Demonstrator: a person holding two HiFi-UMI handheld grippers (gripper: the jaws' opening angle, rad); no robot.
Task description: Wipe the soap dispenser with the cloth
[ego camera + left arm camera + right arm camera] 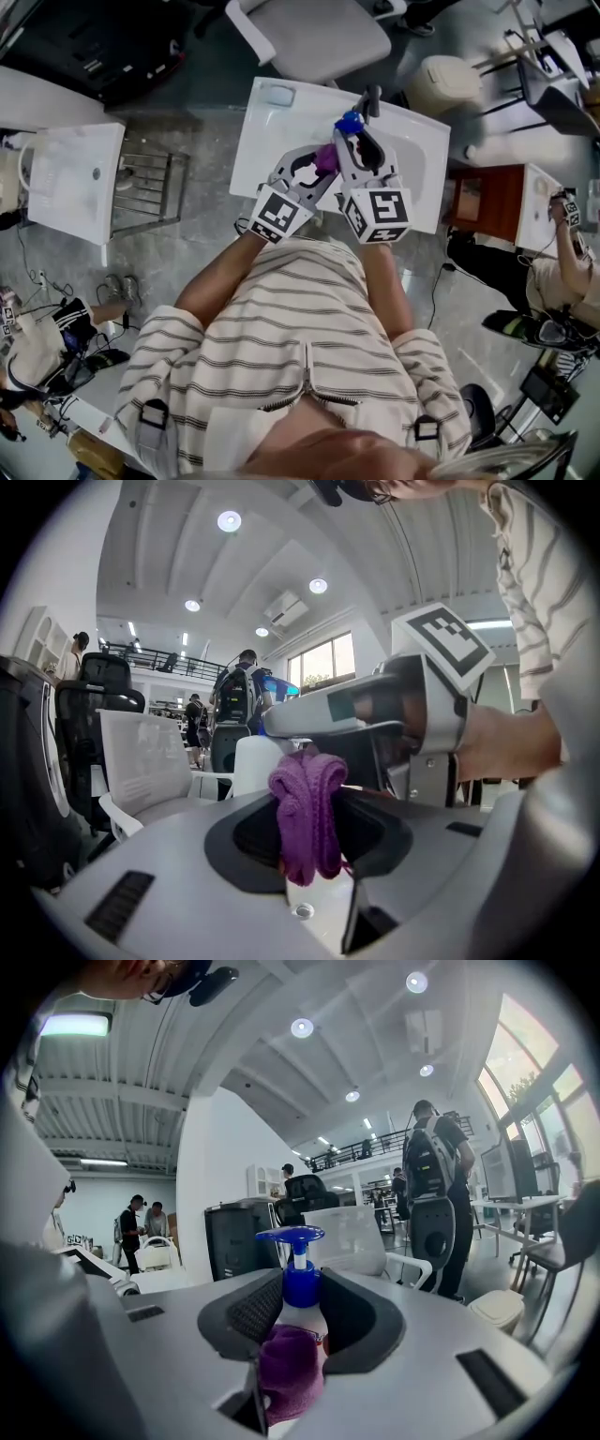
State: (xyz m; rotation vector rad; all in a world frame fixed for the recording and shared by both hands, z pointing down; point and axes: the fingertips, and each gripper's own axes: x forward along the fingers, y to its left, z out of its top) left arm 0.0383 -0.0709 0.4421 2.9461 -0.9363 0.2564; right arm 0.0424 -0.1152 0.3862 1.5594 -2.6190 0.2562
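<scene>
In the right gripper view, the soap dispenser (298, 1299), a white bottle with a blue pump, stands upright between the jaws of my right gripper (298, 1314), which is shut on it. The purple cloth (289, 1377) lies against the bottle's near side. In the left gripper view, my left gripper (309, 829) is shut on the bunched cloth (307, 810), close beside the right gripper's body (417, 719). From the head view, both grippers meet over the white sink (277, 127): the left gripper (317, 167) with the cloth (325, 157), the right gripper (363, 142) with the dispenser (349, 123).
A dark faucet (372, 97) stands at the sink's far edge. Beyond it are an office chair (314, 33) and a pale bin (448, 82). Another white sink unit (70, 178) and a metal rack (145, 187) are at the left. A person (562, 272) sits at the right.
</scene>
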